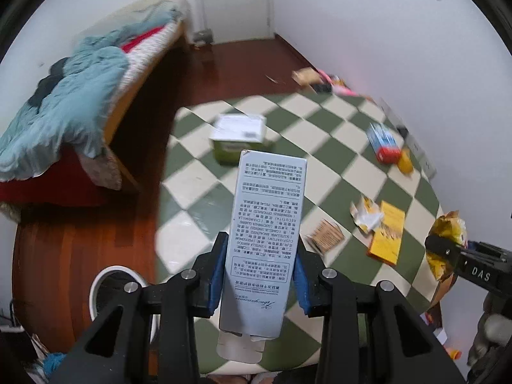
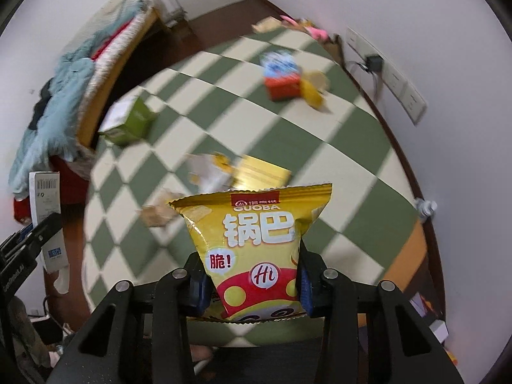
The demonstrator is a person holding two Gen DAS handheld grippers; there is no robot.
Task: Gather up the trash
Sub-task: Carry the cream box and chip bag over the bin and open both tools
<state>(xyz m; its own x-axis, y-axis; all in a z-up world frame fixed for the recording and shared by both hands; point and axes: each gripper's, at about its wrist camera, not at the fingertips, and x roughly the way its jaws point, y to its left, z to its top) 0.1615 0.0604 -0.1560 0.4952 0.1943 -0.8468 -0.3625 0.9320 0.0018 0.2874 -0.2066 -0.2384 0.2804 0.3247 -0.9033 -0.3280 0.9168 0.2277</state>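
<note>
My left gripper (image 1: pixel 260 256) is shut on a pale blue tube (image 1: pixel 267 217) with printed text, held above the floor. My right gripper (image 2: pixel 252 272) is shut on a yellow snack bag (image 2: pixel 256 240), also held up; it shows at the right edge of the left wrist view (image 1: pixel 446 243). The tube and left gripper show at the left edge of the right wrist view (image 2: pixel 44 211). More trash lies on the checkered mat (image 1: pixel 288 121): a green box (image 1: pixel 238 137), a blue and red carton (image 1: pixel 382 142), a yellow packet (image 1: pixel 387 233), a torn wrapper (image 1: pixel 366 214), a brown card (image 1: pixel 326 235).
A white bin (image 1: pixel 105 294) stands on the wood floor at lower left of the left wrist view. A bed (image 1: pixel 80 96) with a blue blanket is at left. More litter (image 1: pixel 320 80) lies by the far wall. Wall sockets (image 2: pixel 384 73) are on the right.
</note>
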